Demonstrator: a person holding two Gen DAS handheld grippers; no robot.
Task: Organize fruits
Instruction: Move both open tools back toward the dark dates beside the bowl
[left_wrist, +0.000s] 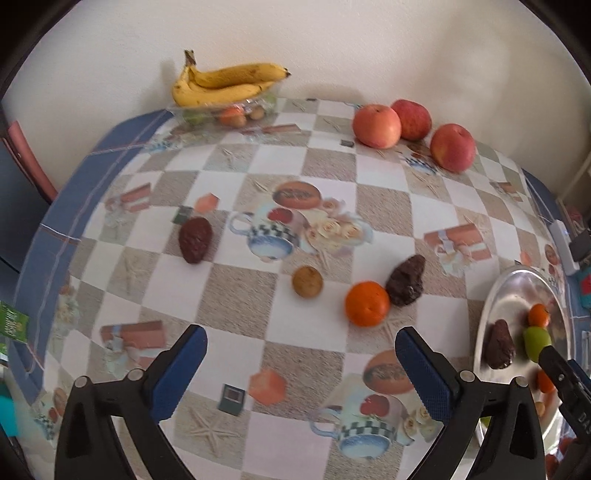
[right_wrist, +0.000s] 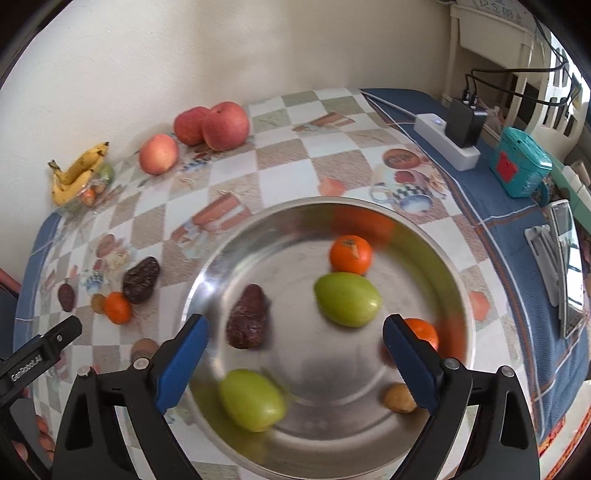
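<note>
The left gripper (left_wrist: 301, 373), black with blue-padded fingers, hangs spread wide over the checked, picture-printed tablecloth (left_wrist: 236, 155), pinching nothing. Only this view shows the loose fruit well: just ahead at 1 o'clock lies a round orange mandarin (left_wrist: 366, 303) touching a wrinkled dark brown avocado (left_wrist: 405, 280) whose long axis tilts toward 1 o'clock. A small tan round fruit (left_wrist: 307, 282) sits at 12 o'clock, and a second dark avocado (left_wrist: 195, 240) at 10 o'clock stands with its narrow end toward the camera. Three red-pink apples (left_wrist: 376, 126) cluster far off at 1 o'clock by the cream wall (left_wrist: 369, 44); a bunch of yellow bananas (left_wrist: 225, 83) tops a clear plastic tray (left_wrist: 207, 112) at 11 o'clock. The shiny round steel plate (left_wrist: 517, 284) peeks in at 3 o'clock.

The right gripper (right_wrist: 295, 356), equally spread and empty, hovers over that plate (right_wrist: 295, 214), whose contents appear fully only here: two smooth green oval fruits, one (right_wrist: 347, 299) lying along the 10–4 line, the other (right_wrist: 252, 400) near the left finger; a dark avocado (right_wrist: 248, 322) pointing to 1 o'clock; two mandarins (right_wrist: 350, 254), one half hidden behind the right finger; and a small tan fruit (right_wrist: 399, 398). At 2 o'clock, on the blue cloth border, rest a white power strip (right_wrist: 445, 142) with a black charger (right_wrist: 463, 123) and a teal box (right_wrist: 519, 166).
</note>
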